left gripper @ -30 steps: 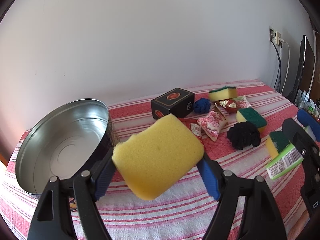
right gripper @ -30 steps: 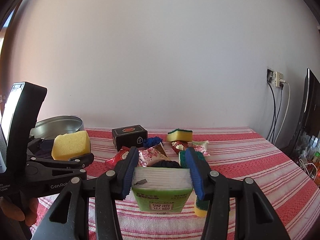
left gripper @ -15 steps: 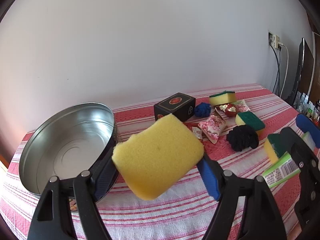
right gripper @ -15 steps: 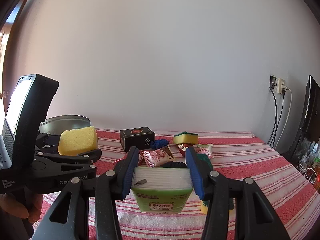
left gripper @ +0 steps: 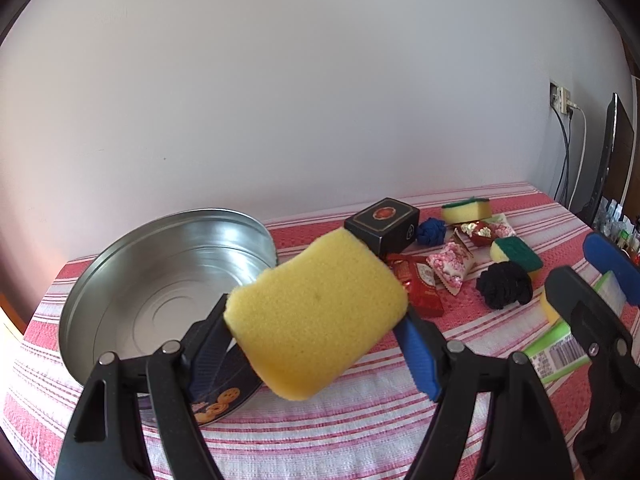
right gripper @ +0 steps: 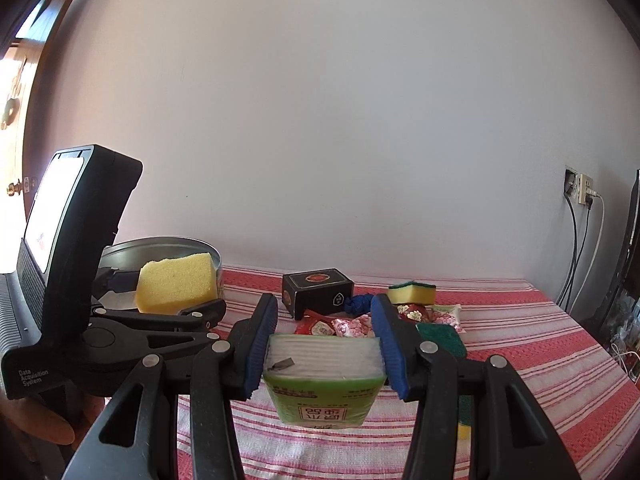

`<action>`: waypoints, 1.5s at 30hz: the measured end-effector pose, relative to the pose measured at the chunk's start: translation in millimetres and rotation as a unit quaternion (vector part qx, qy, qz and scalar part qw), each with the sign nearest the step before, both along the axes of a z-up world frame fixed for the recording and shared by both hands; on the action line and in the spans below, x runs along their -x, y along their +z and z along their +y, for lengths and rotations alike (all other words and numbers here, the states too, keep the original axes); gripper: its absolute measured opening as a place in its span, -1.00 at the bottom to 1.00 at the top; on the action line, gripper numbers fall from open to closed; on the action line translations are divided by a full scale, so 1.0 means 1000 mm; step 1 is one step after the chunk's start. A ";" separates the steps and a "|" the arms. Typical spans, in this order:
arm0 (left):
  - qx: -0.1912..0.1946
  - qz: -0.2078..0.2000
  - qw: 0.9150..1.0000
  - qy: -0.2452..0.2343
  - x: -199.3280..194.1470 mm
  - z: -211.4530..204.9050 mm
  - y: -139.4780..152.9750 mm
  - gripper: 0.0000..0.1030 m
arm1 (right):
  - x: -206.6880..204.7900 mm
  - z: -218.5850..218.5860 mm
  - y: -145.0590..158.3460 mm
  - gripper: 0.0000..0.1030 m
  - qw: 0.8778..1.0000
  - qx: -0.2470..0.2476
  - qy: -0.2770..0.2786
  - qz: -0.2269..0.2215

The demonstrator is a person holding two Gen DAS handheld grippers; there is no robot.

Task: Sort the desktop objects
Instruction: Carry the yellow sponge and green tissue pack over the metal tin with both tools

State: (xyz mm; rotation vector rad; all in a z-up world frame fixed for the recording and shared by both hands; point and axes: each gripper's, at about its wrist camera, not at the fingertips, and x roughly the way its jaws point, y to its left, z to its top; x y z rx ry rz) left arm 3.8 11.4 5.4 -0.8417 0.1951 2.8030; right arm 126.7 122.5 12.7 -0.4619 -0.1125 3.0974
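- Your left tongs (left gripper: 316, 344) are clamped on the yellow sponge (left gripper: 316, 316), blue pads pressing its two sides; the sponge hangs tilted, clear of the worktop (left gripper: 360, 432), just in front of the round metal tin (left gripper: 160, 280).
- Your right tongs (right gripper: 324, 344) are closed on a green-wrapped tissue pack (right gripper: 324, 384), held above the striped cloth, to the right of the tin and well apart from it.
- The tin sits at the worktop's left end, its inside bare.
- To the right of the tin lie a black box (left gripper: 382, 224), a blue knotted ball (left gripper: 431, 232), red and pink snack packets (left gripper: 450, 264), a black scrunchie (left gripper: 504, 284) and green-topped sponges (left gripper: 466, 209).
- Farthest from the tin, cables (right gripper: 576, 248) hang from a wall socket.
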 end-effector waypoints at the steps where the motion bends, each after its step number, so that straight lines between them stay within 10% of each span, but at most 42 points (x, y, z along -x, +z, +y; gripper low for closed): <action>1: -0.001 0.001 1.000 0.003 0.001 -0.004 0.001 0.51 | 0.001 -0.003 0.001 0.01 1.000 0.000 0.003 0.000; 45: 0.006 -0.012 0.978 0.207 0.055 -0.154 -0.005 0.51 | 0.118 -0.132 -0.012 0.01 0.990 0.044 0.131 -0.007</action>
